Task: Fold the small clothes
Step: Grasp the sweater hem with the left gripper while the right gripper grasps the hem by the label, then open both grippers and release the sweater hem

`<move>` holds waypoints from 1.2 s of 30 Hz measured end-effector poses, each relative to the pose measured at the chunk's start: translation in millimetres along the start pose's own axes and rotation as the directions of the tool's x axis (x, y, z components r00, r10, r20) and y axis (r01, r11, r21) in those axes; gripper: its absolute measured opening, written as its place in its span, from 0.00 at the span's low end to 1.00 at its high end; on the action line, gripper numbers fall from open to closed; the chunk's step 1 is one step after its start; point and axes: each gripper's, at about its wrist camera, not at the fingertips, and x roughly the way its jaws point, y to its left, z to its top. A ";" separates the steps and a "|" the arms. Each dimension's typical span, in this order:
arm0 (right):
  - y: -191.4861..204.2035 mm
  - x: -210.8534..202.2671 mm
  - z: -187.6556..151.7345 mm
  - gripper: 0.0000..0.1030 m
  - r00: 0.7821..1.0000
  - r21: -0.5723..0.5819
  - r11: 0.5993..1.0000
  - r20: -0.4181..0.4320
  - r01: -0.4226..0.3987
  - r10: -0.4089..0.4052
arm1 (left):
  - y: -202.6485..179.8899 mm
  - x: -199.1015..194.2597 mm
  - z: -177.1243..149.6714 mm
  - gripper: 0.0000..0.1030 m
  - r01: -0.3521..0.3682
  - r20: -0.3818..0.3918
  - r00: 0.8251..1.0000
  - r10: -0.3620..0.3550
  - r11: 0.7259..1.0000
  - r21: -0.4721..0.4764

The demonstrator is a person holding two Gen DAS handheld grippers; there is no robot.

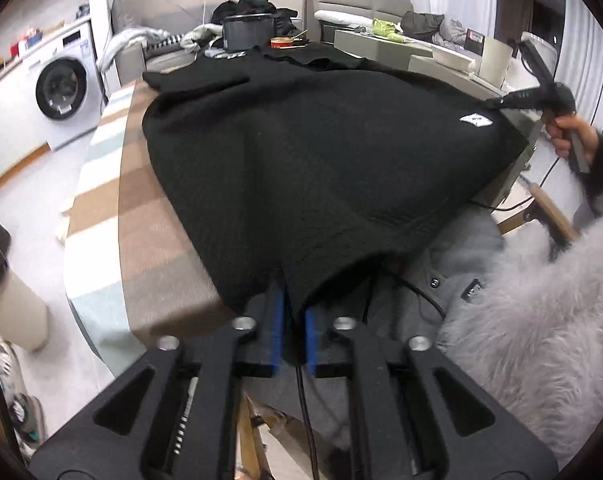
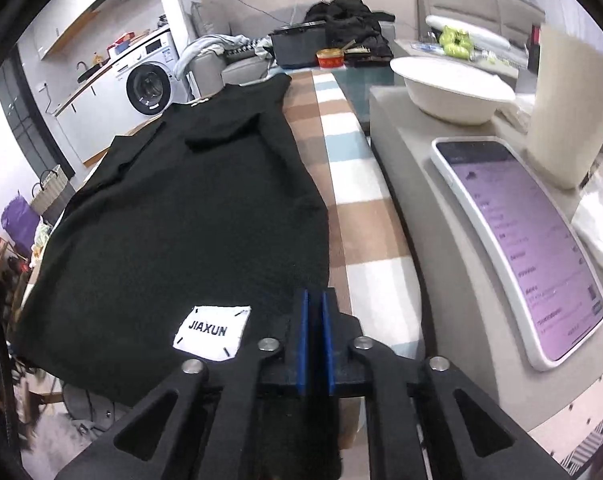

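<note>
Reading "JIAXUN", a white label (image 2: 212,332) marks the black garment (image 2: 189,216) both grippers' jaws clamp.

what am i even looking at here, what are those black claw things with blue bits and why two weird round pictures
Those are two hand-held grippers, not a robot: a person squeezes one in each hand. Each carries a wide-angle camera looking along its fingers, so you get one round picture per hand.

The left hand's picture shows the left gripper with its blue pads around the near hem of a black garment. At the far right you see the person's hand holding the other tool.

The right hand's picture shows the right gripper pinching the same garment's edge beside its white label.

The garment lies spread on a striped cloth covering the table. Next to it are a phone with its screen lit and a white bowl.
</note>
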 end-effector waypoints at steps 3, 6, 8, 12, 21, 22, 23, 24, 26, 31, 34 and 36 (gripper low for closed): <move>-1.6 -0.6 -0.6 0.41 1.000 0.029 0.999 0.010 -0.030 0.029 | 13.7 -6.1 -3.6 0.75 0.095 0.015 0.995 -0.094 0.992 -0.082; 2.5 -3.7 -1.1 0.44 0.999 0.020 0.999 0.013 -0.042 0.042 | 25.4 -13.2 -6.0 0.77 0.171 0.053 0.985 -0.166 0.978 -0.118; 4.6 -5.8 -1.2 0.44 0.999 0.018 0.999 0.020 -0.047 0.047 | 35.8 -14.6 -4.4 0.77 0.158 0.074 0.986 -0.147 0.974 -0.164; 7.1 -6.3 -1.5 0.44 0.998 0.019 0.998 0.024 -0.060 0.059 | 67.5 -10.2 1.6 0.77 0.127 0.145 0.986 -0.078 0.920 -0.371; 10.4 -1.6 -2.5 0.44 0.997 0.004 0.997 0.012 -0.073 0.073 | 85.6 0.5 10.3 0.71 0.081 0.154 0.988 -0.006 0.873 -0.481; 10.2 -1.7 -2.4 0.44 0.998 0.004 0.998 0.014 -0.069 0.069 | 87.9 -3.0 10.2 0.71 0.080 0.171 0.985 0.006 0.866 -0.494; 10.2 -1.5 -2.3 0.44 0.998 0.005 0.998 0.014 -0.067 0.067 | 93.8 -8.6 9.7 0.71 0.078 0.196 0.980 0.028 0.855 -0.514; 10.1 -1.0 -2.4 0.44 0.998 0.008 0.998 0.013 -0.069 0.069 | 98.5 -12.4 10.0 0.71 0.085 0.216 0.976 0.036 0.848 -0.524; 10.8 0.3 -2.1 0.44 0.997 0.008 0.997 0.011 -0.072 0.072 | 103.4 -15.3 12.3 0.71 0.054 0.210 0.975 0.074 0.836 -0.546; 18.0 7.3 -3.3 0.44 0.996 -0.013 0.996 -0.011 -0.085 0.085 | 60.8 9.4 26.1 0.71 -0.059 0.107 0.988 0.108 0.921 -0.385; 21.5 8.8 -4.4 0.44 0.996 -0.035 0.996 -0.022 -0.085 0.084 | 17.7 29.6 30.1 0.71 -0.169 0.026 0.984 0.176 0.971 -0.168; 22.4 9.2 -4.5 0.44 0.996 -0.043 0.995 -0.023 -0.086 0.085 | 3.1 40.7 29.0 0.72 -0.205 -0.013 0.979 0.204 0.974 -0.100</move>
